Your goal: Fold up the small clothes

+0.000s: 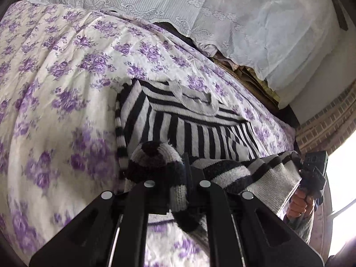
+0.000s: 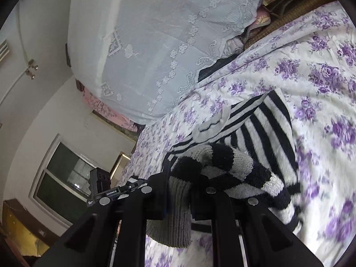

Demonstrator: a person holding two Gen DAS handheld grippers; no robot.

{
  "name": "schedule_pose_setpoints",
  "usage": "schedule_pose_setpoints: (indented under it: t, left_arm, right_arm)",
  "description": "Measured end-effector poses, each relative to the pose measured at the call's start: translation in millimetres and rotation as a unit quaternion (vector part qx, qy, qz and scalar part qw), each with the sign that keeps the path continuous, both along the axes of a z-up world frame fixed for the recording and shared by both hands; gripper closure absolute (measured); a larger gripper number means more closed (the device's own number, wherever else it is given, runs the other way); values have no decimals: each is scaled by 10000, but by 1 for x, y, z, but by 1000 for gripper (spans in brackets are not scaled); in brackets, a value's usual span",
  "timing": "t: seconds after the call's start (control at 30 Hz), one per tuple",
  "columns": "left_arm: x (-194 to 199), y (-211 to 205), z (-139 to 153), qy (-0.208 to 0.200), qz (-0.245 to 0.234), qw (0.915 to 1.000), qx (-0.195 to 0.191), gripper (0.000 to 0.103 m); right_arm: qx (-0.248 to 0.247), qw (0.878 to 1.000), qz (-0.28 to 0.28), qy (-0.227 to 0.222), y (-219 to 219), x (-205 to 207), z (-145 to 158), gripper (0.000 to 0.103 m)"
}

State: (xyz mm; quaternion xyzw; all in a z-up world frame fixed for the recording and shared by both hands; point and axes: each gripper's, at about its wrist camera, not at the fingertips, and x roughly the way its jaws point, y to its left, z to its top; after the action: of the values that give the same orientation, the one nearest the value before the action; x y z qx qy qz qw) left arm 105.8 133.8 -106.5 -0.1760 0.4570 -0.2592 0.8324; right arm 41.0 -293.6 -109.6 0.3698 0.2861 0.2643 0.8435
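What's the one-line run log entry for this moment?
step: mid-fold | left gripper: shut on striped sweater hem | right gripper: shut on same hem | hem lifted off floral bedspread

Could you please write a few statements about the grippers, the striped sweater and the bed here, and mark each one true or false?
1. Both grippers are shut on the striped sweater. True: the left gripper and the right gripper each pinch knit fabric.
2. The sweater lies on a bedspread with purple flowers. True.
3. The sweater is plain red. False: it has black and white stripes.
4. The whole sweater lies flat. False: its near edge is lifted and bunched at the grippers, while the far part lies on the bed.
5. A white lace cloth shows beyond the bedspread. True.
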Motion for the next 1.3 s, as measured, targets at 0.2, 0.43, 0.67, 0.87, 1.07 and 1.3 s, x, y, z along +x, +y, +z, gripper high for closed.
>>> schedule_pose_setpoints:
  t: [0.2, 0.43, 0.67, 0.87, 1.07, 1.3]
  left_arm:
    - [44, -5, -15, 232, 249, 9993, -164, 96]
    - [90, 5, -69, 935, 573, 9908, -796, 91]
    - [77, 16, -40, 226, 638, 9929, -980, 81]
    - [99, 22, -56, 639, 992, 9866, -1130, 79]
    - [81, 23, -27, 127, 750, 9884, -1312, 71]
    - [33, -11, 33, -1111, 519, 9923, -199, 45]
  right_arm:
    - [218, 9993, -188, 256, -10, 59, -13, 88]
    - [990, 9906, -603, 731, -29, 114, -73, 68]
    - [1687, 9837, -622, 52, -47, 101, -57, 39]
    - [987, 9863, -1321, 47, -60, 97, -52, 36]
    - [166, 9934, -1057, -404, -34, 85, -21, 54]
    - [-603, 9978, -253, -85, 23, 112, -17, 53]
